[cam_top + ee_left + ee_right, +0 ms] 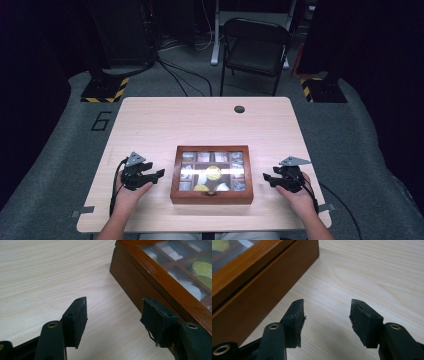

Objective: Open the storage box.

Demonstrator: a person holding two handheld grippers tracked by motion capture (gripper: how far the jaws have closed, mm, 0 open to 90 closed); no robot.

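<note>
flanking wooden box (pixel 211 195) at table (pixel 150 120) centre: left gripper (pixel 154 176) at its 9 o'clock, right gripper (pixel 268 179) at 3 o'clock, both part open, holding nothing. advisable: level approach, pads square on side walls, lid clasp at 6 o'clock untouched.

The wooden box (pixel 211 194) stands as the one obstacle on the tabletop (pixel 205 122), near the person's edge, lid shut. Bare wood runs along both its flanks, where the left gripper (pixel 156 175) and right gripper (pixel 267 179) hover with nothing between their fingers (pixel 78 320). Behind the box the surface lies open to the far edge.
</note>
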